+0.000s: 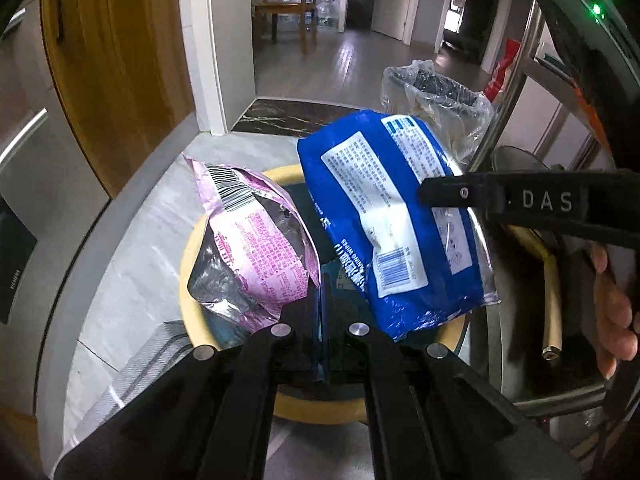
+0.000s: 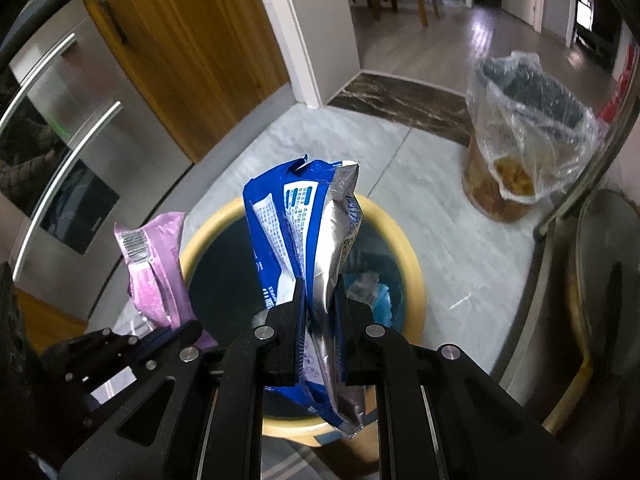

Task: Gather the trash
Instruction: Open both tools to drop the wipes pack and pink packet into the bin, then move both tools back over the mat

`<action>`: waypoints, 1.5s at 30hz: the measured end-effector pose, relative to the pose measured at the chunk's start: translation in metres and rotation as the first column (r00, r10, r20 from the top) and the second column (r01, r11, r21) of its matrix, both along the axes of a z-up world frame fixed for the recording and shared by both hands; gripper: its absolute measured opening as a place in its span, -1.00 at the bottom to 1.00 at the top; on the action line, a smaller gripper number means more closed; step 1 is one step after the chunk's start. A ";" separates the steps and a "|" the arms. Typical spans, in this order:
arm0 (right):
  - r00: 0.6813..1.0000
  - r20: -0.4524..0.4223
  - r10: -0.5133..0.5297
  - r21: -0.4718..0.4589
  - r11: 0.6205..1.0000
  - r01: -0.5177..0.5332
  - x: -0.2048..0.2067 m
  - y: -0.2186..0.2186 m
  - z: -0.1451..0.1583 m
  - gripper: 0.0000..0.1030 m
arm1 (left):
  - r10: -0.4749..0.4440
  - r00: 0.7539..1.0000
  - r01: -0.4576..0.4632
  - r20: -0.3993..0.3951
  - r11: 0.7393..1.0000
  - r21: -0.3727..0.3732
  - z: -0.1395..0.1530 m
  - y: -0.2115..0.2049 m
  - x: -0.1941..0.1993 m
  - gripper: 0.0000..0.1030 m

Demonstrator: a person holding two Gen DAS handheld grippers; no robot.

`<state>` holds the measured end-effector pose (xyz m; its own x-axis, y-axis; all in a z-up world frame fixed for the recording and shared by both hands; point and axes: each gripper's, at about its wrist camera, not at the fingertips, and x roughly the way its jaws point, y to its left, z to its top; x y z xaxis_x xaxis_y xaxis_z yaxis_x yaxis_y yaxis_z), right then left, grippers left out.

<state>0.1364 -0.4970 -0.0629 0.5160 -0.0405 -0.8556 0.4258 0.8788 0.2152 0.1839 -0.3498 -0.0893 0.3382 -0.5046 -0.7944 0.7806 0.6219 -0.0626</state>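
The left hand-held gripper (image 1: 320, 312) is clamped on the lower edge of a pink-and-silver wrapper (image 1: 256, 248), whose long axis stands up and away from the fingers, directly over the open mouth of the yellow-rimmed bin (image 1: 192, 256) on the floor. To its right, the right hand-held gripper (image 2: 318, 320) is pinched tight on a blue wipes packet (image 2: 296, 232), upright, also above that bin's dark opening, so both need only a release downward, I judge. Legible writing: "WIPES" on the blue packet, "DAS" on the right gripper's finger; both bear barcodes.
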 end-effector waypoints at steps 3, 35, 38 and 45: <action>1.000 -0.021 -0.003 0.017 1.000 0.003 0.002 -0.003 -0.013 -0.74 | 0.001 1.000 -0.001 -0.002 1.000 0.009 -0.009 -0.005 -0.001 -0.99; 0.998 -0.069 -0.012 0.057 0.998 0.016 0.008 -0.002 -0.047 -0.58 | 0.088 0.996 -0.088 0.008 0.995 0.045 -0.029 0.010 0.009 0.03; 0.998 -0.064 -0.025 0.050 0.998 0.028 0.006 -0.003 -0.045 -0.38 | 0.096 0.995 -0.096 0.008 0.994 0.045 -0.027 0.013 0.008 0.03; 0.999 -0.043 -0.008 0.037 0.999 0.010 0.007 0.005 -0.031 -0.24 | 0.115 0.993 -0.116 0.020 0.992 0.048 -0.015 0.034 0.001 0.04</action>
